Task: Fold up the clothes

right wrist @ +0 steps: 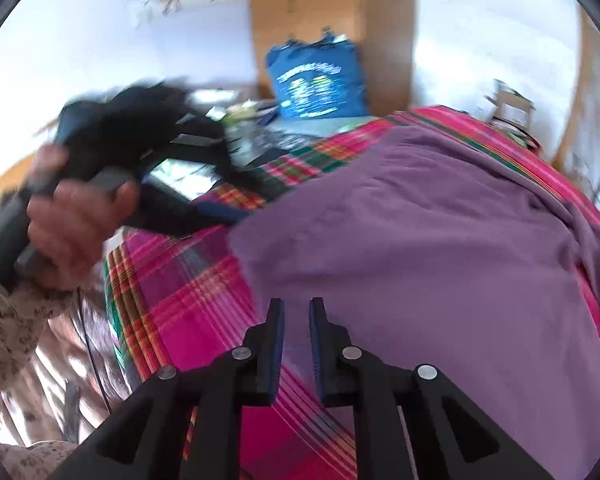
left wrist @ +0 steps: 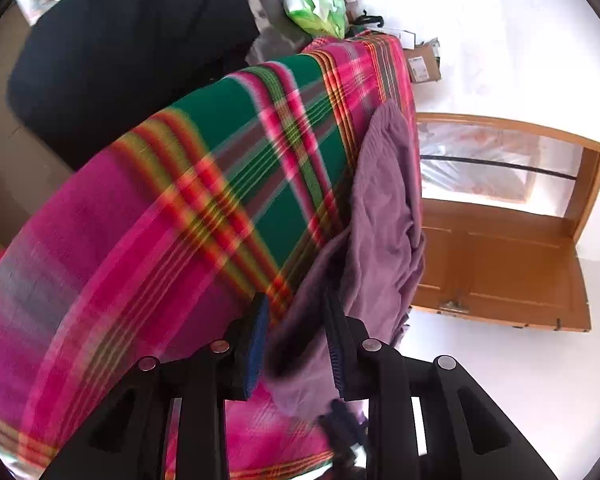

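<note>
Purple garment (right wrist: 440,240) spread on pink-green plaid cloth (left wrist: 148,248), left claw (left wrist: 296,332) pinching a bunched purple edge, right claw (right wrist: 296,320) narrowly parted, empty, hovering over garment's near edge.

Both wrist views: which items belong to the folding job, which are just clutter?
Job:
- purple garment
- left gripper, closed on the garment's edge
- right gripper, slightly open, holding nothing
- plaid cloth underneath

Clutter:
- blue bag
- green plastic bag
- cardboard box
</note>
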`<state>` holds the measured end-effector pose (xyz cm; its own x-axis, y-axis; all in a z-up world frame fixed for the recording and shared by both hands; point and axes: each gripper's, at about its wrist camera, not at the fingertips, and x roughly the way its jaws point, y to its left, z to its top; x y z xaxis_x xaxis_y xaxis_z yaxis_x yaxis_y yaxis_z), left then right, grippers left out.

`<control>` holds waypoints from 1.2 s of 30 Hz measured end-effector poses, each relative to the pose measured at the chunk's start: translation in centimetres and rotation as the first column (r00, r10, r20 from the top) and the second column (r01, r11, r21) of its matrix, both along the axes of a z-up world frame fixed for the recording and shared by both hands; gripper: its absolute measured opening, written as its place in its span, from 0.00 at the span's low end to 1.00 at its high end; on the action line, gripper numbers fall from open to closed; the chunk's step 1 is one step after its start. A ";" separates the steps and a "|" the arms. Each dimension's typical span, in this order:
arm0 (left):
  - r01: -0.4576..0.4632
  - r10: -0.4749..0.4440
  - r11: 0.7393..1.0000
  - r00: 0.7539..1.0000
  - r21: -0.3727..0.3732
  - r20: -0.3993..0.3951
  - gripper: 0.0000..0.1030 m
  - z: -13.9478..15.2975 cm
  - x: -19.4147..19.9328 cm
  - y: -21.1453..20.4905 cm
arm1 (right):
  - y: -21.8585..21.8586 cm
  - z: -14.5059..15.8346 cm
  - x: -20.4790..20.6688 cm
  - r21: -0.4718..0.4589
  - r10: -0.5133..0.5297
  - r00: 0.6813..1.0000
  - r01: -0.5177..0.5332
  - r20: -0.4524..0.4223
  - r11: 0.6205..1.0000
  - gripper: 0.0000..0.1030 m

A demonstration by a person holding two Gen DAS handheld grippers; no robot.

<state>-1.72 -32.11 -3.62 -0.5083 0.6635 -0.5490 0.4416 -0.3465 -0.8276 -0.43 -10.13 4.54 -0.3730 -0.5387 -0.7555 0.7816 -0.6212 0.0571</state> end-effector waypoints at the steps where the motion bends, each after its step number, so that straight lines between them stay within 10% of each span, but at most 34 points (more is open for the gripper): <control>1: -0.005 0.005 1.000 1.000 -0.006 -0.001 0.28 0.2 0.6 0.0 | 1.9 0.3 -0.3 -0.020 -0.049 0.999 0.049 0.006 0.999 0.16; 8: -0.001 -0.002 0.999 0.999 -0.054 -0.048 0.49 2.1 4.0 3.2 | 13.6 0.9 -1.2 -0.088 -0.359 0.933 0.360 0.025 0.929 0.23; 21: 0.022 -0.034 0.983 0.998 -0.182 -0.060 0.52 2.7 5.2 8.5 | 33.3 -2.0 1.8 -0.198 -0.759 0.594 0.805 0.268 0.560 0.31; 36: -0.008 -0.016 0.955 0.997 -0.298 -0.077 0.53 2.1 3.1 9.9 | 34.8 -2.8 2.5 -0.201 -0.844 0.508 0.857 0.175 0.474 0.44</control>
